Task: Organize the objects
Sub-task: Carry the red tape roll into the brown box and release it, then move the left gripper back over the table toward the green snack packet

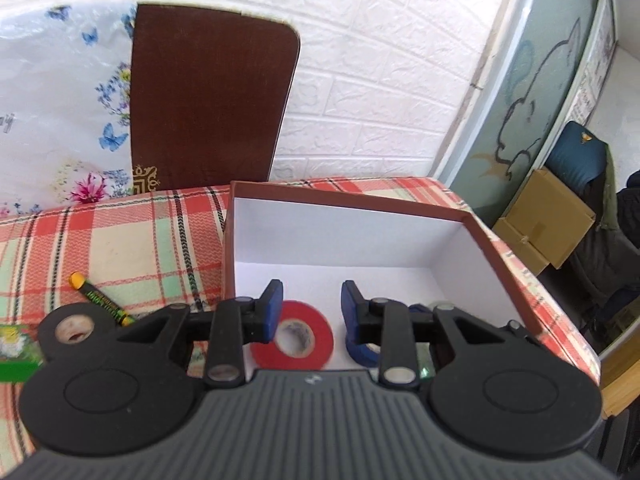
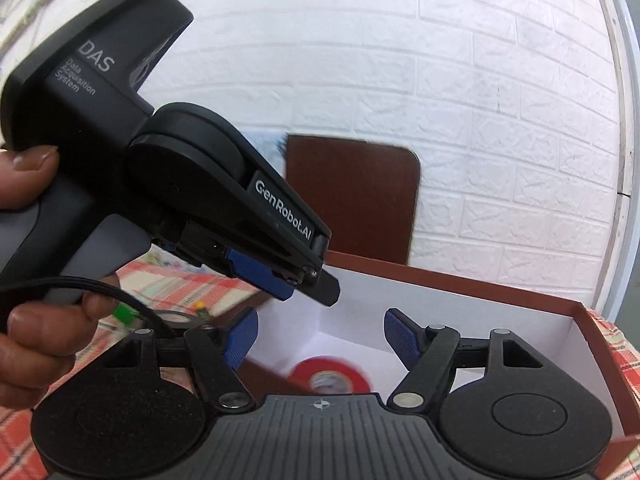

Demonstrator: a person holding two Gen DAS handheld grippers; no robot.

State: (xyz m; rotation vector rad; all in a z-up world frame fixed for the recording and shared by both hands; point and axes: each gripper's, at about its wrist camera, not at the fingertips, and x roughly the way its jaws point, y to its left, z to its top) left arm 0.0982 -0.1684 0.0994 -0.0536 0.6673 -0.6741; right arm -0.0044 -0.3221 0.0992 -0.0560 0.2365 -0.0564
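Both grippers are crowded over the brown box (image 1: 496,248); a knock between them is the main risk. The left gripper (image 1: 308,308) is partly open and empty, the right gripper (image 2: 320,336) wide and empty. Red tape (image 1: 294,334) lies inside; the crayon (image 1: 100,298) remains on the cloth, and blue tape (image 1: 362,350), seemingly, is half hidden.

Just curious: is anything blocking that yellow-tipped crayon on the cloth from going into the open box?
Nothing visible lies between the crayon and the box; only the box's own wall facing it, which it must be lifted over.
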